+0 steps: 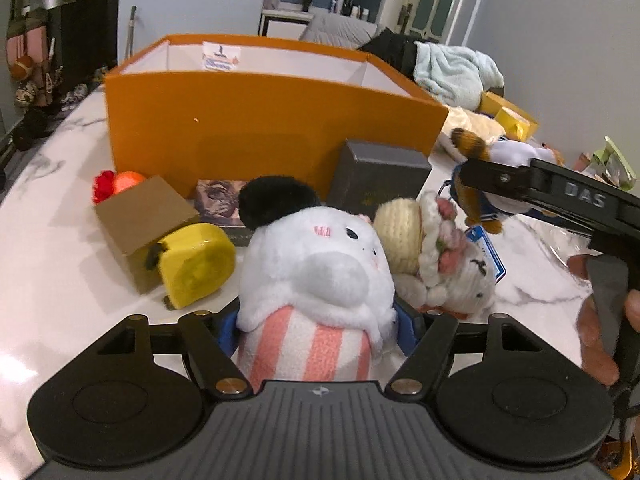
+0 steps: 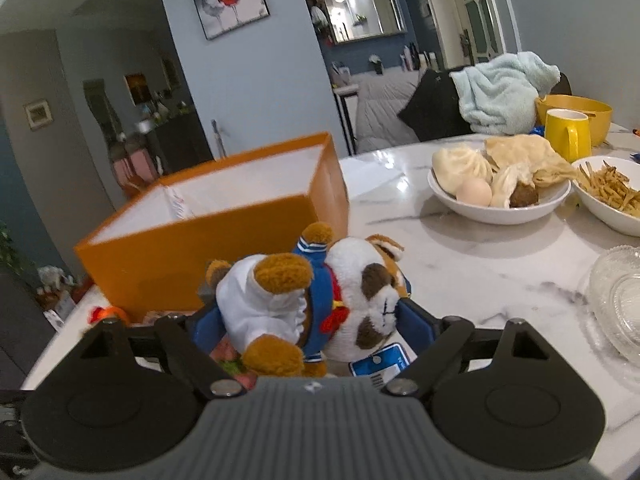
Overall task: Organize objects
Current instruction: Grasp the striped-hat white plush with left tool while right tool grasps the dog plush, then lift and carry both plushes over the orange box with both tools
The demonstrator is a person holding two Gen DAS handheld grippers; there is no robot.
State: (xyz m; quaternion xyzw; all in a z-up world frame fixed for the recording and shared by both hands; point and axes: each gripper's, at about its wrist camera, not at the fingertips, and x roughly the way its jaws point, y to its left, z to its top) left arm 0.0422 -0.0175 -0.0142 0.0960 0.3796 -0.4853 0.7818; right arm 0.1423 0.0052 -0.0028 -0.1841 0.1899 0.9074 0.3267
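The left claw [image 1: 320,328] is clenched on a white plush [image 1: 316,264] with a pink-striped body, held just above the marble desk [image 1: 52,272] in front of the orange box [image 1: 256,124]. The right claw [image 2: 308,320] grips a brown-and-white plush dog [image 2: 320,300] in a blue sailor top near the same box. Raised letters "DAS" [image 1: 585,197] show on the right claw's arm; the blue tag's [image 2: 382,366] print is too small to read.

My two wrist cameras look down along their fingers, close over the table [image 1: 48,272]; both share the orange box [image 1: 260,120], mid-frame.

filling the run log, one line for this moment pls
left gripper: shut on white plush | right gripper: shut on brown plush | orange box: open
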